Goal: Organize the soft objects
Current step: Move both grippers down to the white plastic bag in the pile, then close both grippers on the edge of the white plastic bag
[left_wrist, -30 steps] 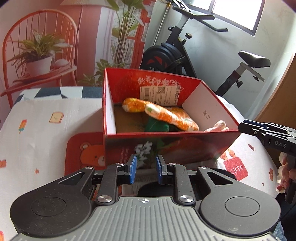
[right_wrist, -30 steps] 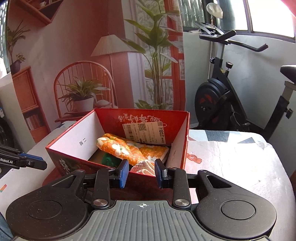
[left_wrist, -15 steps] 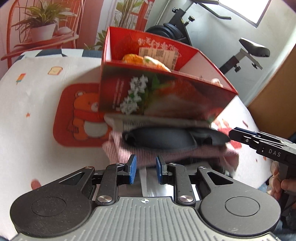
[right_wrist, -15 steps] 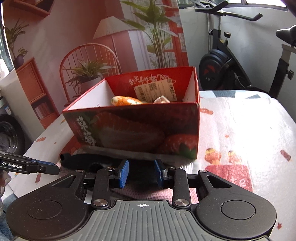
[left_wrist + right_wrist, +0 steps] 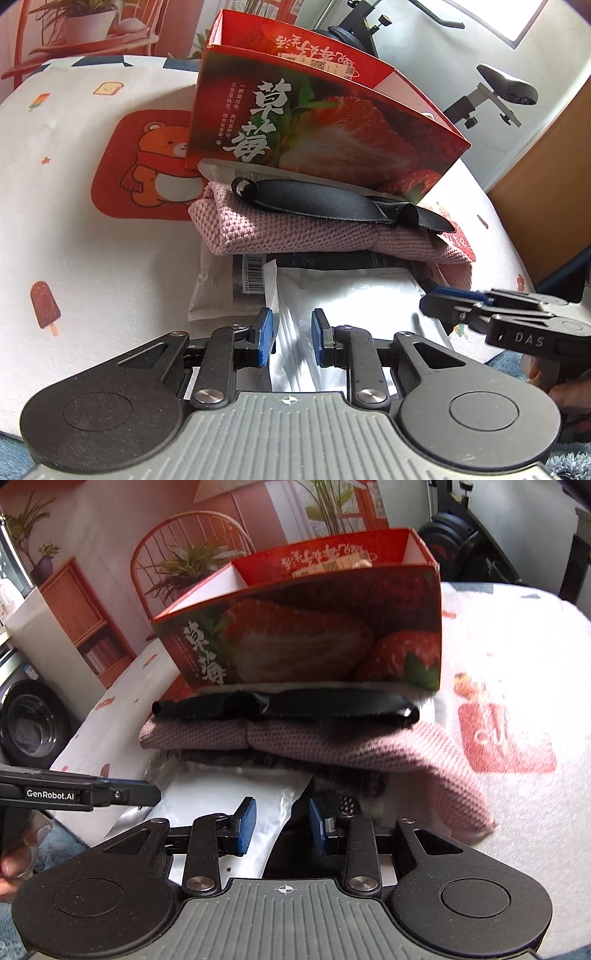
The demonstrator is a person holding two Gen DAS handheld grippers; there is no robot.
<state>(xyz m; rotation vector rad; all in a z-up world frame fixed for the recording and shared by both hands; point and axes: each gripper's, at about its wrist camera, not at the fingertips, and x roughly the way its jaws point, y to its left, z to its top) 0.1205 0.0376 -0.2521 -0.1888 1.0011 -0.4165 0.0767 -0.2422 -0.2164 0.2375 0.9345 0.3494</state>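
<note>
here, low over a pile of soft things on the printed tablecloth (image 5: 92, 229), just in front of the red strawberry box (image 5: 325, 136). on top of the pile, touching the foot of the box: a black strap-like piece (image 5: 332, 203), limp and thin, probably slick, likely to sag from any single pinch. under it a pink knitted cloth (image 5: 295, 232), folded, light and floppy, grippy in texture; best pinched at the thick folded edge nearest the grippers rather than at a loose corner, which would let it unfold. below that something dark, only half seen, and a silvery plastic pouch (image 5: 343, 295) with a barcode label, smooth and crinkly, apt to slide out of the pads; best taken at a sealed edge.

left gripper (image 5: 288, 336) angled down toward the pouch, jaws a narrow gap apart, nothing between the pads. right gripper (image 5: 282, 821) likewise tilted down at the near edge of the pile, jaws having just been opening a little, slightly wider than the left, also empty; pouch edge and dark fabric lying beneath, not between the pads. each tool visible from the side in the other's view, with part of a hand (image 5: 565, 391) on its grip.
</note>
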